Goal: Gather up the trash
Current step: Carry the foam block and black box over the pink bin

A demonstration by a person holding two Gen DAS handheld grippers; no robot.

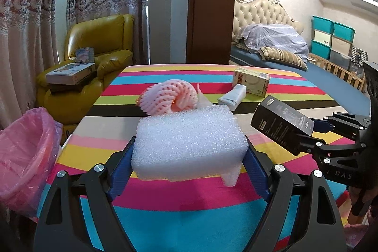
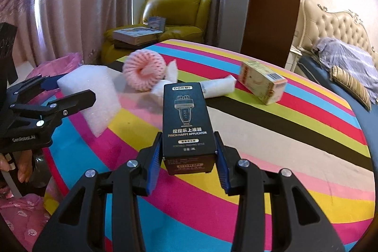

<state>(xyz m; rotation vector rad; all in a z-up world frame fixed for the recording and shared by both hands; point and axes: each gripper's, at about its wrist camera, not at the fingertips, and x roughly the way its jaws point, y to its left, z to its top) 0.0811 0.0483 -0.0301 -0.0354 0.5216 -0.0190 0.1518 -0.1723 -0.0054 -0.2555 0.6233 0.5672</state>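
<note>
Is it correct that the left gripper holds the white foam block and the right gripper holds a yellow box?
Not quite. The left gripper does hold the white foam block, but the right gripper holds a black box, as the right wrist view shows.

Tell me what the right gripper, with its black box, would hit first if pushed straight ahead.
Probably the white plastic packet lying just beyond the black box held by the right gripper; the pink foam net sits slightly left. Depth is uncertain.
</note>
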